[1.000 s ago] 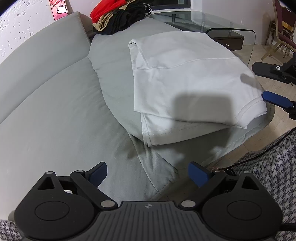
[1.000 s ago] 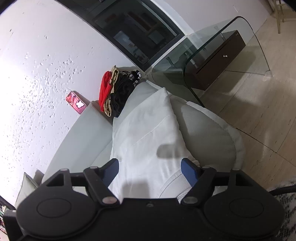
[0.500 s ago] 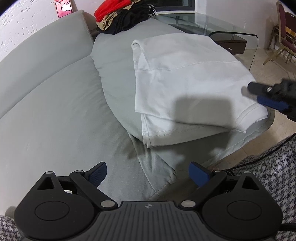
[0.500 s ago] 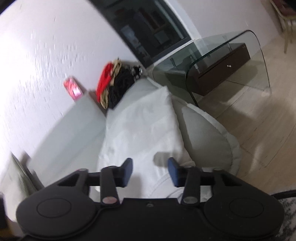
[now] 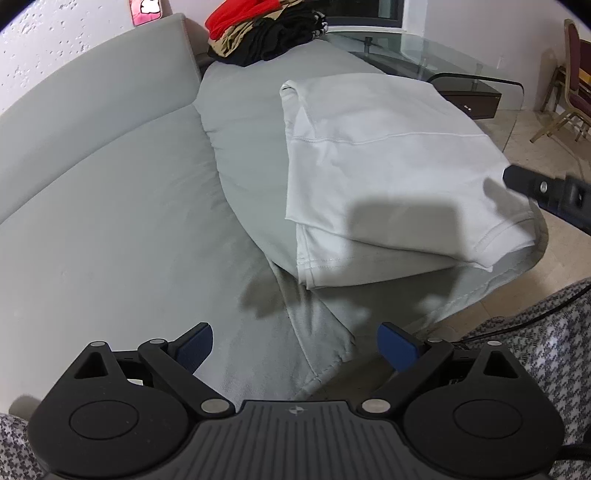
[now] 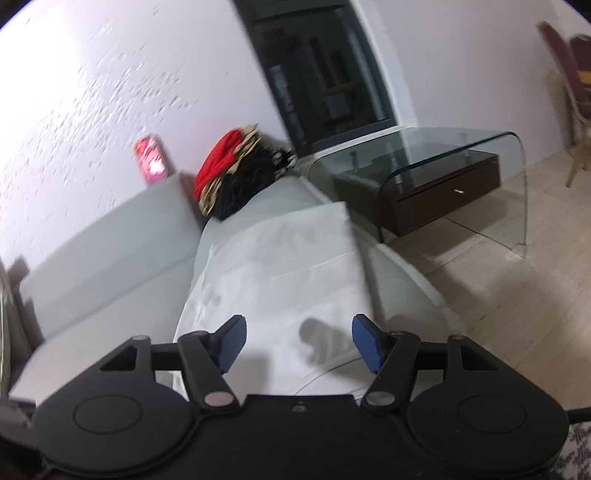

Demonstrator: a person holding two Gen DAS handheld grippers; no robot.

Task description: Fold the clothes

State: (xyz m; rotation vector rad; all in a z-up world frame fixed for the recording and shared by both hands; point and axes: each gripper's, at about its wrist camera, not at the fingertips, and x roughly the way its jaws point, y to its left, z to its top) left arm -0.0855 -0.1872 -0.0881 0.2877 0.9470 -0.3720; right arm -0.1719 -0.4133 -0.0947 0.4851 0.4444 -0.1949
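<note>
My right gripper [image 6: 297,341] has opened wide again over the folded white shirt [image 5: 388,166]. My left gripper [image 5: 293,341] stays spread, holding nothing.

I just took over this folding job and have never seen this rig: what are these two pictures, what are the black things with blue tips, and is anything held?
Each picture comes from a camera on a hand-held two-finger gripper, looking forward along its blue-tipped fingers. The left gripper is open over the grey sofa, holding nothing. The right gripper is open over the folded white shirt, which lies on a sofa cushion. Behind it sits a pile of clothes; a glass table stands to the right.
</note>
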